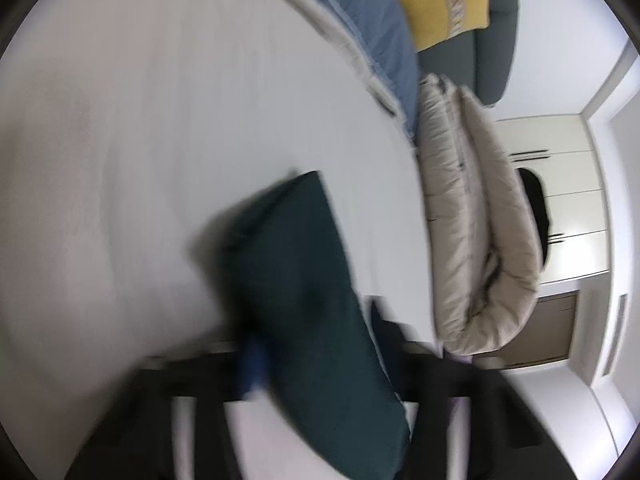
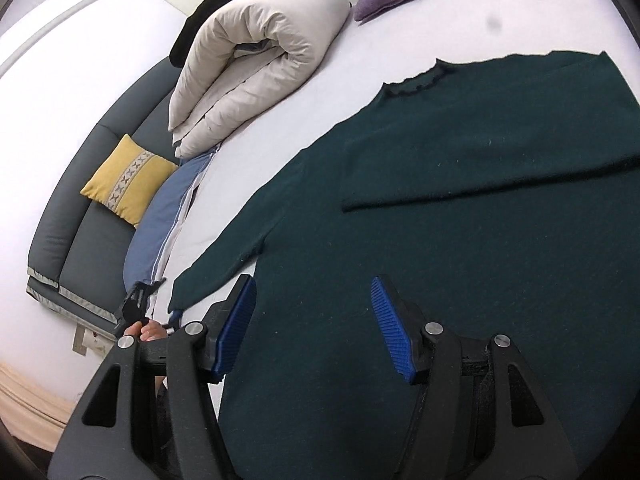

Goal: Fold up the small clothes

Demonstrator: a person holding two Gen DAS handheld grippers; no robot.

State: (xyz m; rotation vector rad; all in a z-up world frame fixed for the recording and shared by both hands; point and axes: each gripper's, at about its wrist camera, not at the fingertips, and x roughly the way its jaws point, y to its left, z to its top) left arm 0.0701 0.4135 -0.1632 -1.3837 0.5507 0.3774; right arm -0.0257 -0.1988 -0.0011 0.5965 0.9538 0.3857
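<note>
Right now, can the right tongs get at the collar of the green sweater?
Probably yes. The right tongs hang open over the sweater body, and the collar lies flat farther up the bed with only bare knit between. One sleeve folded across the chest sits below the collar, not over it.

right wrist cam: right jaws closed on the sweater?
No. The right gripper hovers over the dark green sweater with its blue pads standing apart and no cloth pinched between them.
</note>
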